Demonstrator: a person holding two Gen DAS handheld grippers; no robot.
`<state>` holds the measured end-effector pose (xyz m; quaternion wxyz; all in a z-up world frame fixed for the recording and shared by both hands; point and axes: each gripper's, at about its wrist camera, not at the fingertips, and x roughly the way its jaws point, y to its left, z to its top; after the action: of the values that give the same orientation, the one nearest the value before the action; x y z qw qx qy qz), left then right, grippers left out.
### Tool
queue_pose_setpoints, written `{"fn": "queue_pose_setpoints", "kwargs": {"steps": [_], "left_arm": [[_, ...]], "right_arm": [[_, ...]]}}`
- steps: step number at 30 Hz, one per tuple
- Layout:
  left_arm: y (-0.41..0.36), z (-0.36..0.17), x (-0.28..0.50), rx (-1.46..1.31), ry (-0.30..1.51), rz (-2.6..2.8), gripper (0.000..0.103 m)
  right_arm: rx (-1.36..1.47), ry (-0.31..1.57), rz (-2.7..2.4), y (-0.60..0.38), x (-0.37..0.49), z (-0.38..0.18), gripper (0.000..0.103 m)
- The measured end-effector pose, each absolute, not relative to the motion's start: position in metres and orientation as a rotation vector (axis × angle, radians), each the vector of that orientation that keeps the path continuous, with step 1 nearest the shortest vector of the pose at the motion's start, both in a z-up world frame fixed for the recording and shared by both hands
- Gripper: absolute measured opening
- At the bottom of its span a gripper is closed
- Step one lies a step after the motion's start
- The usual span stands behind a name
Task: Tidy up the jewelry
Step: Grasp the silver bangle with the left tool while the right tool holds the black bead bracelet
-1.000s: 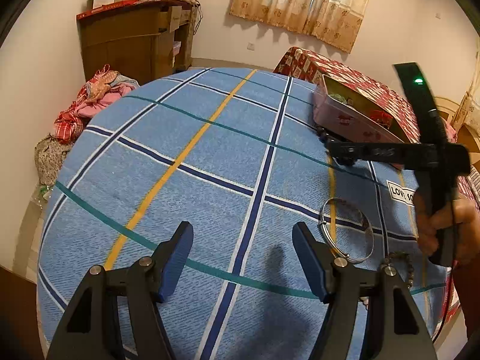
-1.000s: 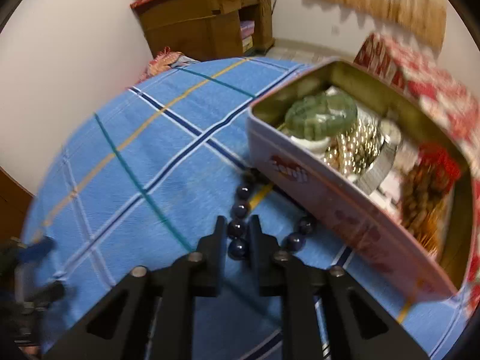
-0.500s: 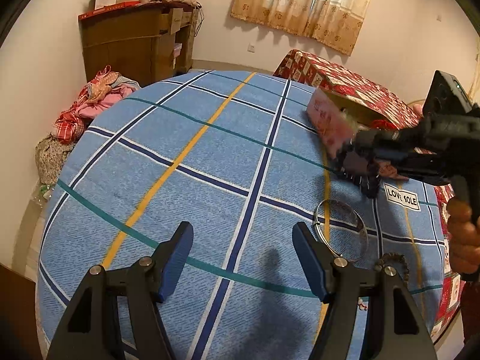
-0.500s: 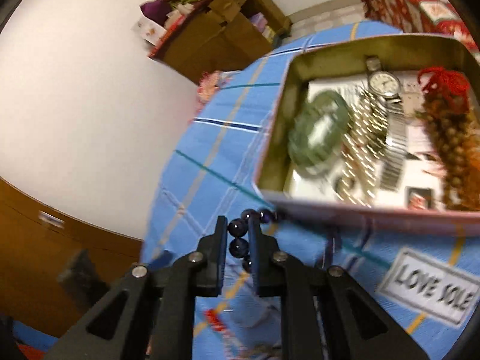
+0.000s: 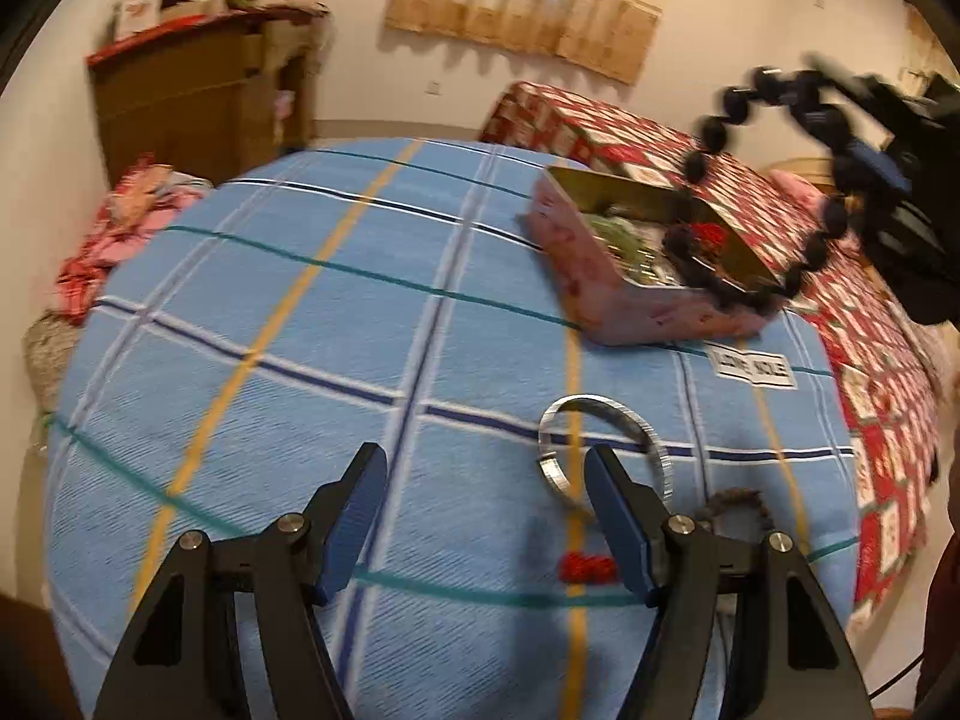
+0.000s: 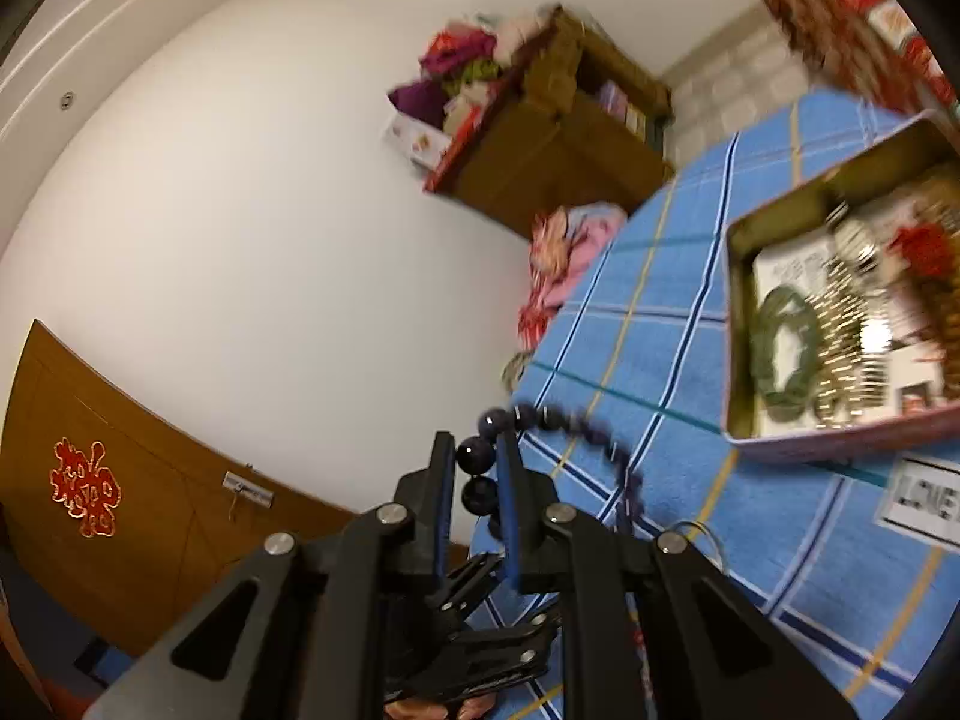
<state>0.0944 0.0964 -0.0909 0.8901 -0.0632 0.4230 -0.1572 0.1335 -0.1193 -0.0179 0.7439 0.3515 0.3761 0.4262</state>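
My right gripper (image 6: 475, 474) is shut on a dark bead bracelet (image 6: 480, 492) and holds it in the air above the pink tin box (image 5: 636, 306). In the left wrist view the bracelet (image 5: 738, 105) hangs as a loop over the tin's right side. The tin (image 6: 735, 360) holds a green bracelet (image 6: 783, 348), a gold chain, a watch and red-tasselled beads. My left gripper (image 5: 483, 510) is open and empty, low over the blue plaid cloth. A silver bangle (image 5: 600, 444) lies just beyond its right finger, with a brown bead string (image 5: 735, 501) and a red tassel (image 5: 585, 567) close by.
The blue plaid cloth (image 5: 300, 360) covers a rounded table. A red patterned cloth (image 5: 852, 300) lies at the right. A wooden cabinet (image 5: 198, 96) with piled clothes stands at the back left, and a clothes heap (image 5: 120, 222) sits on the floor. A "LOVE SOLE" label (image 5: 753, 367) is near the tin.
My right gripper has lifted the dark bead bracelet off the cloth beside the tin and carried it up over the tin. My left gripper has shifted slightly right toward the bangle, still open.
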Motion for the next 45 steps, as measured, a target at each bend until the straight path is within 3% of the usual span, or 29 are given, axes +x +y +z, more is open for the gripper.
{"fn": "queue_pose_setpoints", "kwargs": {"steps": [8,9,10,11,12,16,34,42,45], "left_arm": [[0.057,-0.105,0.115,0.017,0.941,-0.318,0.068],[0.053,-0.106,0.114,0.044,0.936,-0.313,0.062],[0.051,-0.105,0.113,0.066,0.927,-0.306,0.047],[0.048,-0.105,0.112,0.081,0.921,-0.307,0.039],[0.049,-0.104,0.114,0.081,0.921,-0.316,0.022],[0.053,-0.104,0.118,0.061,0.922,-0.317,0.004],[0.054,-0.043,0.088,0.071,0.695,-0.355,0.0],[0.067,-0.09,0.112,0.009,0.948,-0.356,0.0],[0.058,-0.101,0.109,0.061,0.958,-0.351,0.001]], "right_arm": [[0.816,0.763,0.808,-0.17,0.093,-0.022,0.017],[0.832,0.761,0.799,-0.176,0.092,-0.025,0.017],[0.847,0.756,0.789,-0.182,0.089,-0.029,0.017],[0.861,0.747,0.773,-0.189,0.086,-0.032,0.017],[0.869,0.743,0.766,-0.197,0.084,-0.033,0.017],[0.904,0.734,0.75,-0.213,0.079,-0.037,0.017],[0.924,0.685,0.743,-0.23,0.067,-0.031,0.017],[0.91,0.693,0.749,-0.229,0.064,-0.031,0.017],[0.914,0.701,0.751,-0.227,0.064,-0.034,0.017]]}}
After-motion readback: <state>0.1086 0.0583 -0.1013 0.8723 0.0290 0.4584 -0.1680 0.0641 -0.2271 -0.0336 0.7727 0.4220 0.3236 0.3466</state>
